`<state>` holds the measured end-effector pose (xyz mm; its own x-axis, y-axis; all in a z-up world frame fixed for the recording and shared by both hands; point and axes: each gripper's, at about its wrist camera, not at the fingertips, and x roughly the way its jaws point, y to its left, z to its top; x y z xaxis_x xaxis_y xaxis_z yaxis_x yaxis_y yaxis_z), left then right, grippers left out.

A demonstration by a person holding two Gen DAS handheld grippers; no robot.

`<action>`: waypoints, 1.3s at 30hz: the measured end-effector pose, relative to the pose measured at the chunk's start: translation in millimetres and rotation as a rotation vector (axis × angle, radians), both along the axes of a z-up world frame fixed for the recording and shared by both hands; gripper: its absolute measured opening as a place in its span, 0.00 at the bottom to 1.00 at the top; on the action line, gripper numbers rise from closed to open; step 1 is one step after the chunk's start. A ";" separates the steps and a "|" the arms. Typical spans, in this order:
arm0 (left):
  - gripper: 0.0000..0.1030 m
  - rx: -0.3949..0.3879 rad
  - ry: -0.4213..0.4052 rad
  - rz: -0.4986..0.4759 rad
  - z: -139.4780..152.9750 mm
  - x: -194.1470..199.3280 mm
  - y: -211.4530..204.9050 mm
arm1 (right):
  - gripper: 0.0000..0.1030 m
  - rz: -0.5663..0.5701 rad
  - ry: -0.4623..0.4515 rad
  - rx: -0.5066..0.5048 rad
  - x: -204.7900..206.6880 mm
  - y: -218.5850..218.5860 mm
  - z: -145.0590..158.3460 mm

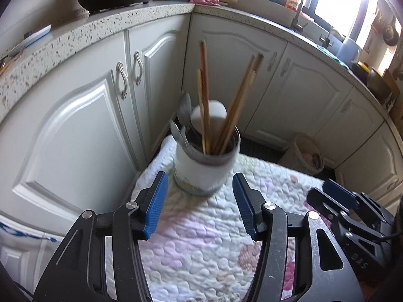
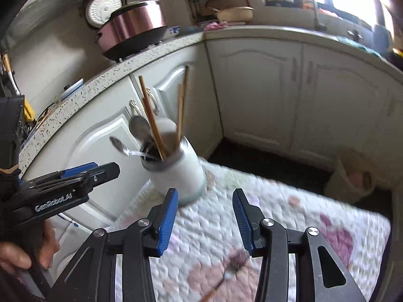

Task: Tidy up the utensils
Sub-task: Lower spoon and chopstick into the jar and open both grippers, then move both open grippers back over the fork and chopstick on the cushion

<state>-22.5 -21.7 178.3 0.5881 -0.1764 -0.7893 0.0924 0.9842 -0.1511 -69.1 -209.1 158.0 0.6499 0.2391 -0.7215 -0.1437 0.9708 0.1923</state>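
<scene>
A white utensil holder stands on a quilted white and pink cloth. It holds several wooden chopsticks and metal spoons. My left gripper is open, and the holder's base sits just beyond its blue pads, untouched. To the right, my right gripper hangs over the cloth. In the right wrist view the holder stands ahead and left of my right gripper, which is open and empty. A blurred small utensil lies on the cloth below it. The left gripper reaches in from the left, held by a hand.
White cabinet doors wrap round the corner behind the holder, under a speckled counter bearing a pink rice cooker. A small bin stands on the dark floor at the right. The cloth's far edge lies close to the cabinets.
</scene>
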 end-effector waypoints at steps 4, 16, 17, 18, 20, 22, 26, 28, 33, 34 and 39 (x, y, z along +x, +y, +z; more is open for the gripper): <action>0.52 0.015 0.010 -0.025 -9.4 -14.1 -12.7 | 0.42 -0.074 0.053 0.003 -22.4 -21.2 -12.4; 0.52 0.032 0.020 -0.095 -21.5 -42.2 -46.5 | 0.42 -0.185 0.111 0.007 -77.9 -70.7 -30.2; 0.52 0.031 0.024 -0.100 -22.4 -43.7 -48.4 | 0.42 -0.193 0.119 0.006 -80.8 -74.7 -31.9; 0.52 0.029 0.029 -0.105 -23.5 -44.7 -50.1 | 0.42 -0.200 0.126 0.006 -83.3 -78.8 -33.5; 0.52 0.016 0.040 -0.116 -25.9 -45.8 -51.9 | 0.42 -0.221 0.143 0.004 -88.3 -88.2 -37.9; 0.52 -0.004 0.053 -0.129 -28.8 -46.2 -52.4 | 0.42 -0.245 0.159 -0.001 -94.0 -97.9 -42.5; 0.56 -0.057 0.108 -0.167 -42.5 -45.8 -56.2 | 0.42 -0.297 0.197 -0.008 -106.3 -122.2 -53.8; 0.56 -0.077 0.144 -0.193 -50.9 -45.5 -60.5 | 0.42 -0.325 0.211 -0.005 -111.7 -134.9 -58.7; 0.62 -0.114 0.224 -0.267 -76.6 -43.6 -78.2 | 0.43 -0.399 0.285 0.006 -120.8 -163.9 -82.5; 0.62 -0.118 0.241 -0.275 -82.2 -43.1 -81.7 | 0.43 -0.407 0.299 0.007 -120.3 -168.1 -88.6; 0.62 -0.095 0.309 -0.314 -106.6 -33.9 -100.3 | 0.43 -0.443 0.330 0.022 -107.5 -188.7 -107.6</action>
